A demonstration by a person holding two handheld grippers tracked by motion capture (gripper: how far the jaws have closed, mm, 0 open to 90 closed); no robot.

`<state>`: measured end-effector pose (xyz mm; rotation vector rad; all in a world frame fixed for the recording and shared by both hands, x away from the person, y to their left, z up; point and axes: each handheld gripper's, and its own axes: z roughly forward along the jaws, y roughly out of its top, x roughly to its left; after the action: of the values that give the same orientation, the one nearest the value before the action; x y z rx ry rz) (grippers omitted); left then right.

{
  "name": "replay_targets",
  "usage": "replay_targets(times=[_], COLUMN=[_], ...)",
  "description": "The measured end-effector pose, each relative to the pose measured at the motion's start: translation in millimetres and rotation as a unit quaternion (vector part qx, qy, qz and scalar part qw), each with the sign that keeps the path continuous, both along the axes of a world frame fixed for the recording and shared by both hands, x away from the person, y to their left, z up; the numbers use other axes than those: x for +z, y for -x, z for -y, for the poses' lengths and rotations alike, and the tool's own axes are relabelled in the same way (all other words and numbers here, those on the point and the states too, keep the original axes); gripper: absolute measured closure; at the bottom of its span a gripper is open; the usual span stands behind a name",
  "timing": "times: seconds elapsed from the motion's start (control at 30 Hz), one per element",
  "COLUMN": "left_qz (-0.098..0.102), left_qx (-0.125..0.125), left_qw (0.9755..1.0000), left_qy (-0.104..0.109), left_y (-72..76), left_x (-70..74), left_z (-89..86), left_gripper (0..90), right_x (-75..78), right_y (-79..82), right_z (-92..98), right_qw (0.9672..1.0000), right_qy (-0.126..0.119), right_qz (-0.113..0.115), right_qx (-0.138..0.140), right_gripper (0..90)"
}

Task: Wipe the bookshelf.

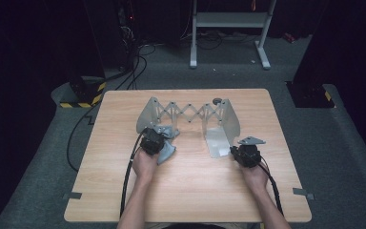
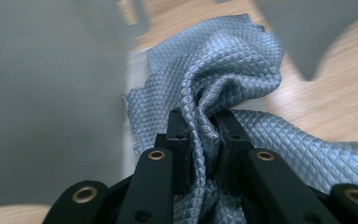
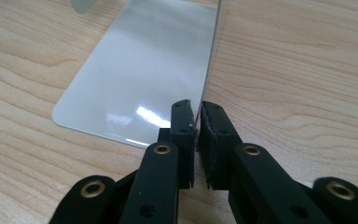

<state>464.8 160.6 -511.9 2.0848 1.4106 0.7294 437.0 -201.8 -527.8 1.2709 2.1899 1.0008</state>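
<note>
Left gripper view: cloth (image 2: 223, 60) bears no writing.

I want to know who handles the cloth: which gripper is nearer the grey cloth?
Left. The left gripper is shut on the grey cloth, beside the left rack panel. The right gripper is across the table, pinching the right panel.

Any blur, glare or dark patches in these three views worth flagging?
High view: the wooden table is evenly lit, the room behind nearly black. Left gripper view: the grey metal panel is blurred, while the grey cloth in the left tongs is sharp. Right gripper view: a bright glare spot on the metal plate.
</note>
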Motion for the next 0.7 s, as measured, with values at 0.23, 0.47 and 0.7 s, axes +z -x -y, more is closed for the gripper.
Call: replay_targets(times=[0.23, 0.47, 0.7], left_qz=[0.003, -0.007, -0.013], left_qx=[0.003, -0.035, -0.03], left_qw=[0.9998, 0.9993, 0.9994], left_qy=[0.022, 0.009, -0.008], left_y=[-4.2, -13.1, -17.3], left_x=[-1.3, 1.2, 3.0], left_z=[0.0, 24.5, 19.1], left_gripper=[77.9, 77.8, 77.8], right_x=[0.0, 0.0, 0.0], right_y=[0.0, -0.1, -0.4], right_z=[-0.7, -0.7, -0.2], right_qw=[1.0, 1.0, 1.0], right_qy=[0.0, 0.001, -0.001], right_qz=[0.0, 0.0, -0.001], right_qx=[-0.003, -0.003, -0.002], right_gripper=[84.4, 84.4, 84.4])
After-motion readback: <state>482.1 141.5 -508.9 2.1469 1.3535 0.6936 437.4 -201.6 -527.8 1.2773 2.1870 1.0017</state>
